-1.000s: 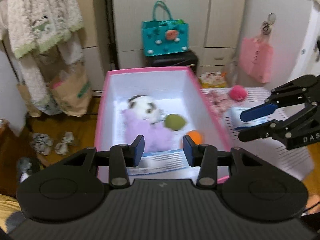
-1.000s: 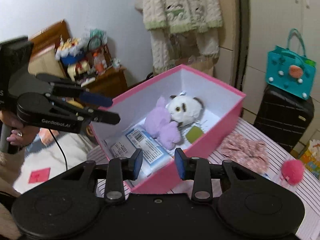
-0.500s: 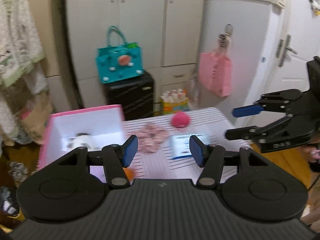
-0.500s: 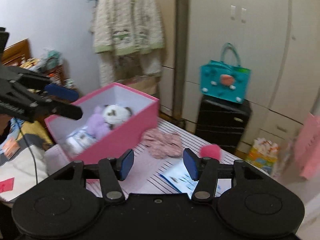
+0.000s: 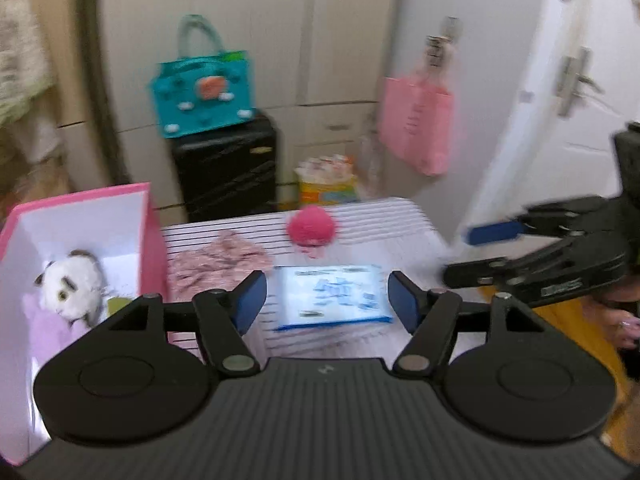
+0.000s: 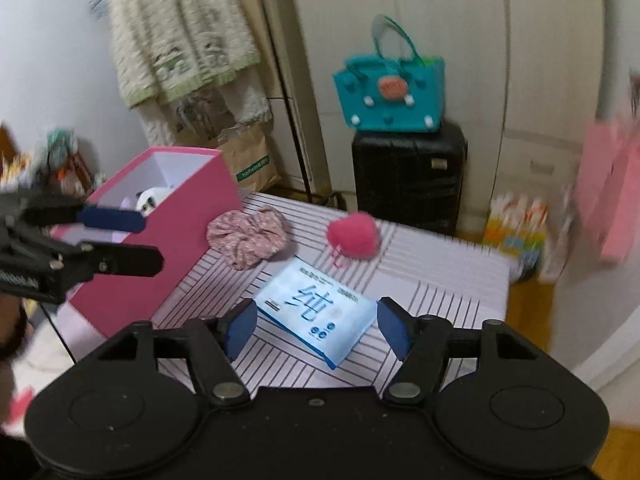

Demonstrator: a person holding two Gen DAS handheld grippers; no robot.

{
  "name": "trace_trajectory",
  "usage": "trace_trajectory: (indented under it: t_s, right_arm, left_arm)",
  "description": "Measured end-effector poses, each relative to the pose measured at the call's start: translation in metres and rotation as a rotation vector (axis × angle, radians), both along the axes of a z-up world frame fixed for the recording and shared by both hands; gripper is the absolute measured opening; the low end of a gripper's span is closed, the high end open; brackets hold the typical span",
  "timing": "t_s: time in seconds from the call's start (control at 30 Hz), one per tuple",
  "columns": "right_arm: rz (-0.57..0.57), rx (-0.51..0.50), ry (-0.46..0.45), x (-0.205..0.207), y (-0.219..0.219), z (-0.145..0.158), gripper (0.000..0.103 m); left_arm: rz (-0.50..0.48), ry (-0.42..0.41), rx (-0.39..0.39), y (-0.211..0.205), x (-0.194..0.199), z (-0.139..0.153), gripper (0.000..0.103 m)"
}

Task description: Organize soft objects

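A pale blue tissue pack [image 5: 331,295] [image 6: 318,316] lies on the striped table. Behind it sit a pink pompom [image 5: 312,227] [image 6: 353,235] and a pink floral scrunchie [image 5: 218,257] [image 6: 247,237]. At the left stands a pink box [image 5: 148,232] [image 6: 188,216] holding a white plush toy [image 5: 74,282] and a lilac plush. My left gripper [image 5: 327,300] hangs above the pack, jaws opening, nothing between them. My right gripper [image 6: 312,324] is also over the pack with jaws opening and empty. Each gripper shows in the other's view, right gripper [image 5: 476,252] and left gripper [image 6: 132,240].
A black suitcase [image 5: 226,168] with a teal bag [image 5: 202,98] on it stands behind the table. A pink bag [image 5: 416,128] hangs on the door at the right. A yellow packet [image 5: 328,186] sits on the floor. A hand [image 5: 626,328] shows at the right edge.
Both grippers have swung from over the pink box to the right, over the tissue pack, and their jaws have spread wider. The objects on the table have not moved.
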State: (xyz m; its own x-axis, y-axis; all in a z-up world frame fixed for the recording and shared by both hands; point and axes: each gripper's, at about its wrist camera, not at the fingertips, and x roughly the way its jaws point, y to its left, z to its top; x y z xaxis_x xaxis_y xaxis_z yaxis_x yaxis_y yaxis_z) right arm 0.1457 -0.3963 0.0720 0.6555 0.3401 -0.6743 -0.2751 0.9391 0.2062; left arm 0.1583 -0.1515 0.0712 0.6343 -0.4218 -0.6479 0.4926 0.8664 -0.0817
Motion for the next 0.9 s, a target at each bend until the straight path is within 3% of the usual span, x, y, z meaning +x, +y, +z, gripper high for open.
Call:
trace_trajectory:
  t_s: [0.07,0.2,0.3,0.47,0.53,0.7,0.77,0.9]
  right_arm:
    - [0.008,0.028,-0.013,0.005,-0.008,-0.012,0.073]
    - [0.040,0.017,-0.053,0.014,-0.014,-0.039,0.077]
    - [0.061,0.001,-0.072,0.019,-0.013,-0.057,0.079]
    - [0.045,0.029,-0.038,0.023,-0.011,-0.079,0.079]
    - [-0.014,0.068,-0.021,0.028,-0.013,-0.087,0.079]
    - [-0.051,0.119,0.000,0.033,-0.008,-0.098,0.075]
    - [-0.055,0.128,0.006,0.034,-0.004,-0.102,0.073]
    - [-0.081,0.157,0.029,0.037,0.000,-0.111,0.068]
  left_arm:
    - [0.004,0.003,0.010,-0.002,0.003,-0.014,0.068]
    - [0.007,0.102,-0.045,-0.005,0.018,-0.044,0.068]
    - [0.031,0.109,-0.073,-0.006,0.025,-0.062,0.068]
    - [0.093,0.137,-0.106,-0.011,0.047,-0.090,0.066]
    - [0.133,0.145,-0.096,-0.016,0.056,-0.100,0.066]
    - [0.199,0.155,-0.041,-0.024,0.075,-0.122,0.062]
    - [0.220,0.167,-0.058,-0.023,0.079,-0.127,0.054]
    - [0.285,0.194,-0.116,-0.015,0.084,-0.135,0.048]
